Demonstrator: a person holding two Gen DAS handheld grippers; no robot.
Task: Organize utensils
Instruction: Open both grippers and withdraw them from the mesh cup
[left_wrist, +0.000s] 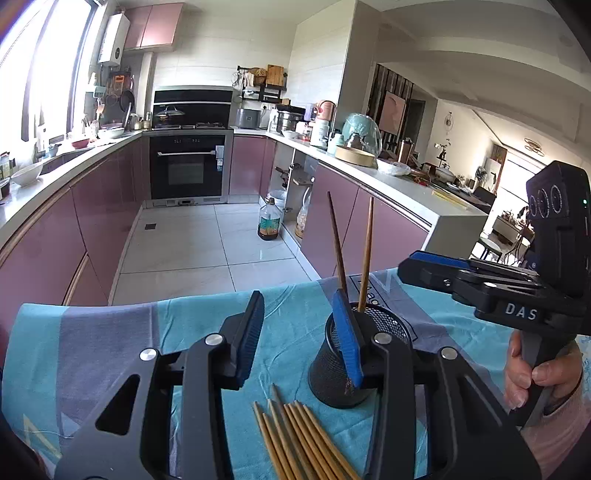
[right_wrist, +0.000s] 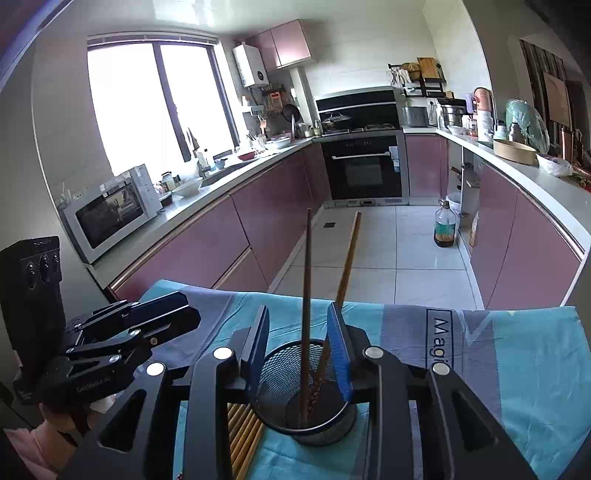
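A black wire-mesh cylindrical holder (right_wrist: 310, 398) stands on the table's blue and grey patterned cloth (right_wrist: 517, 369) with two brown wooden chopsticks (right_wrist: 306, 295) leaning upright inside it. The right hand-held gripper (right_wrist: 301, 347) hangs just over the holder, jaws spread and pinching nothing, the chopsticks rising between them. The left hand-held gripper (left_wrist: 301, 336) is likewise spread and empty, the holder at its right finger and a bundle of pale bamboo chopsticks (left_wrist: 303, 439) lying on the cloth beneath it.
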